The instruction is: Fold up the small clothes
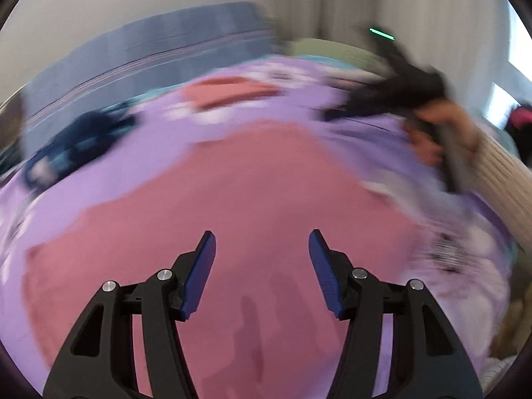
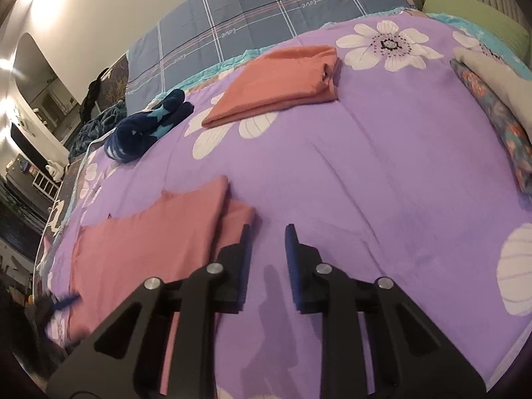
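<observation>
A pink garment (image 1: 232,206) lies spread flat on the purple flowered bedspread (image 1: 382,139), with one side folded over (image 2: 149,242). My left gripper (image 1: 262,246) hovers over its middle, open and empty; this view is blurred. My right gripper (image 2: 268,232) hangs just right of the garment's folded edge, above bare bedspread (image 2: 382,183). Its jaws stand a narrow gap apart with nothing between them. In the left wrist view the right gripper (image 1: 382,96) shows at upper right, held by a hand in a beige sleeve. A folded pink garment (image 2: 282,79) lies farther back.
A dark blue starred bundle (image 2: 149,126) lies at the back left of the bed. A blue plaid blanket (image 2: 282,10) covers the far end. A floral cushion (image 2: 498,123), a grey pillow (image 2: 498,76) and a green pillow (image 2: 475,16) line the right side. The bed's edge drops off on the left.
</observation>
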Available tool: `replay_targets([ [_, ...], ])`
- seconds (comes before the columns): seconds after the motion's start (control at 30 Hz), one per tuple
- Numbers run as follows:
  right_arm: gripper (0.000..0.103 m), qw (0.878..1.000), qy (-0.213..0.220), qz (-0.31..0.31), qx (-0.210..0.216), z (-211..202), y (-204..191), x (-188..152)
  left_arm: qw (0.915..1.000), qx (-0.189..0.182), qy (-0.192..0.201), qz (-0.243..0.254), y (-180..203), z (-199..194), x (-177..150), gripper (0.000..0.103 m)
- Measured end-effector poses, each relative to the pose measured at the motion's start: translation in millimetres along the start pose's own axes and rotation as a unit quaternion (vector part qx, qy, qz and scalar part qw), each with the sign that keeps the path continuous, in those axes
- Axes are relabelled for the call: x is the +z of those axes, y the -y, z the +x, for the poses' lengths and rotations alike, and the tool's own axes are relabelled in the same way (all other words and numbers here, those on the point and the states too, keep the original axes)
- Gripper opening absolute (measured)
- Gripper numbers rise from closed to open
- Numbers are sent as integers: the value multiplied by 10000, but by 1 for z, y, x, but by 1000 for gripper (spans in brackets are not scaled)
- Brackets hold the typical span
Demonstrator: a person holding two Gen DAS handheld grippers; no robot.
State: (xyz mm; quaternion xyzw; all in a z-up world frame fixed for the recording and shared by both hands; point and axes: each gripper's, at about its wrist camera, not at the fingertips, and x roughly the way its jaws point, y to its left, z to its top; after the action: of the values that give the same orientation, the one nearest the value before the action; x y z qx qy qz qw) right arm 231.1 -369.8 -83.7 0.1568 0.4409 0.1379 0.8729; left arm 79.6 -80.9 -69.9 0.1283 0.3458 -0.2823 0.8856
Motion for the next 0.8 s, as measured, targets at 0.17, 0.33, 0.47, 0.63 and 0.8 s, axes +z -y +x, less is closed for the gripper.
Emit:
replay_targets([
  [0.17,22,9994,-143,-226,203,-5,-3,-14,9974,-509,-306,408,68,24,-4,59],
  [0.33,24,9984,-175,-313,427,-8,-2,-23,9961,-594,-633,170,79,41,-11,59],
  [0.47,25,9979,-205,-304,536,-4,1,-23,9963,-555,-657,58,80,42,-8,59],
  [0.63,25,9971,-278,-360,604,2,1,-22,9961,-449,-739,187,95,46,-1,61],
  [0.8,35,9959,-332,-448,713,4,-3,-17,9961,-365,-757,256,104,53,2,62],
])
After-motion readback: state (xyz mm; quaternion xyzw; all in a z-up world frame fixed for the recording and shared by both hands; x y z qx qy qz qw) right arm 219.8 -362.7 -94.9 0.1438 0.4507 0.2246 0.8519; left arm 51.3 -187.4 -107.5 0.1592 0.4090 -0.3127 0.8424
